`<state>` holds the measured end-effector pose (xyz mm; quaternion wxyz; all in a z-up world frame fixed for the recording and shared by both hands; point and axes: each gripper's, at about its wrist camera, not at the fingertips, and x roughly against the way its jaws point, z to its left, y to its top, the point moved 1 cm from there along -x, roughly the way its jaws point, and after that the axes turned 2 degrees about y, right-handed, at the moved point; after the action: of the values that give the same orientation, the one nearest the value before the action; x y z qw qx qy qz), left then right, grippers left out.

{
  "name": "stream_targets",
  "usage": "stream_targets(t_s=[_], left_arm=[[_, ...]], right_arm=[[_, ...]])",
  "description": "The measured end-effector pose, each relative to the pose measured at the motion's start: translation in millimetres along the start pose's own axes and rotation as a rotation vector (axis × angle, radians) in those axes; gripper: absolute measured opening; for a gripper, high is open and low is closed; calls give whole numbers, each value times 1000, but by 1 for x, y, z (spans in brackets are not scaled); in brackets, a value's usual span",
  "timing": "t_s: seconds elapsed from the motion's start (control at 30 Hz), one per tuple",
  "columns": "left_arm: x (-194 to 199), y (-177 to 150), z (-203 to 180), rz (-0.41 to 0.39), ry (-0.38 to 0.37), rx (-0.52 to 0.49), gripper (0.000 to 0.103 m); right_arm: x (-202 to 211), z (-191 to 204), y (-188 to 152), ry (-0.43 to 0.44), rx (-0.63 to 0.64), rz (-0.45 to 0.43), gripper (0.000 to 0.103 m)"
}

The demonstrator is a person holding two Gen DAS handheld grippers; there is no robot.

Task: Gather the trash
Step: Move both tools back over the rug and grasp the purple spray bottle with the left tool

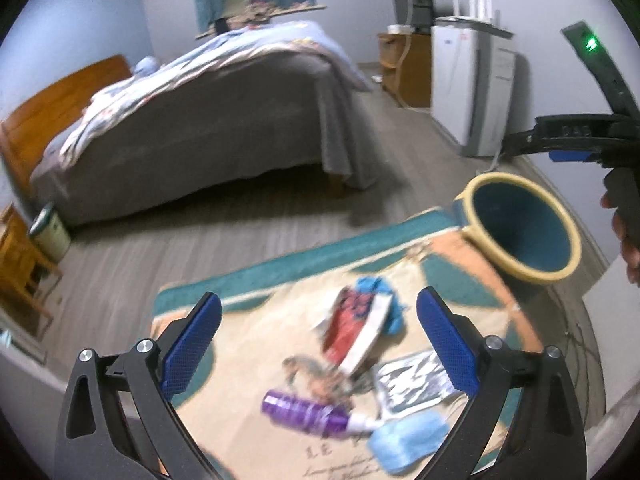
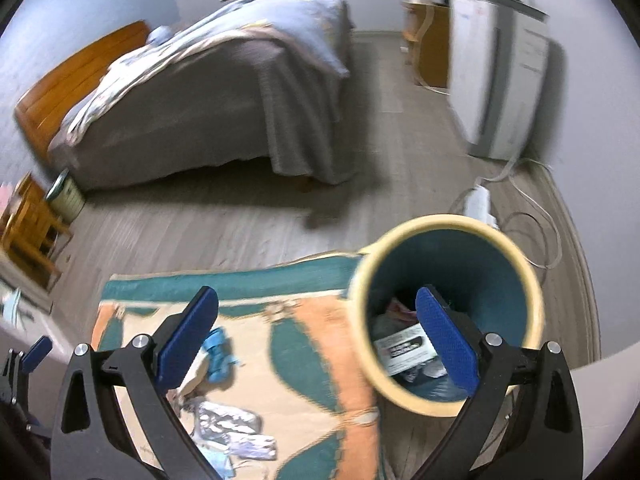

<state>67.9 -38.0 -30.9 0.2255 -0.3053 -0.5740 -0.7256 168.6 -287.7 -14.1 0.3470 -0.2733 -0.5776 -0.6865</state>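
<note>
While hanging wide open and empty, left gripper [image 1: 318, 344] above rug [image 1: 248, 360] litter: purple bottle [image 1: 304, 412], blue mask [image 1: 404, 440], red packet [image 1: 352, 332], silver wrapper [image 1: 412, 380]. Right gripper [image 2: 316, 340] likewise gaping, empty, beside bin [image 2: 516, 248] holding scraps. Risk: overlapping pieces snagging together, flat wrapper slipping from pads.

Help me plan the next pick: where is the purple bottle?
In the left wrist view, the purple bottle lies on the rug, low centre, between the blue mask and red packet.

Bed [image 1: 208, 120], patterned rug [image 1: 248, 336], white cabinet [image 1: 460, 84]
</note>
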Motion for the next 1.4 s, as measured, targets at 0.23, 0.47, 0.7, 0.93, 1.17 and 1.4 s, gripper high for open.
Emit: stream_targets(t_s=[0.23, 0.47, 0.7, 0.93, 1.17, 1.4], left_arm=[[-32, -48, 27, 113, 44, 99, 97], [-65, -80, 38, 231, 72, 181, 97], [-90, -96, 32, 325, 36, 235, 94], [-108, -110, 19, 406, -53, 279, 71], [-116, -113, 13, 409, -61, 197, 43], [-111, -119, 35, 390, -38, 155, 37]], right_arm=[[-24, 36, -23, 8, 104, 83, 97], [-43, 47, -37, 7, 107, 131, 97], [-64, 53, -48, -9, 225, 183, 97], [-77, 48, -51, -12, 221, 220, 97], [-86, 63, -51, -3, 228, 235, 97], [-105, 100, -55, 37, 262, 265, 97]])
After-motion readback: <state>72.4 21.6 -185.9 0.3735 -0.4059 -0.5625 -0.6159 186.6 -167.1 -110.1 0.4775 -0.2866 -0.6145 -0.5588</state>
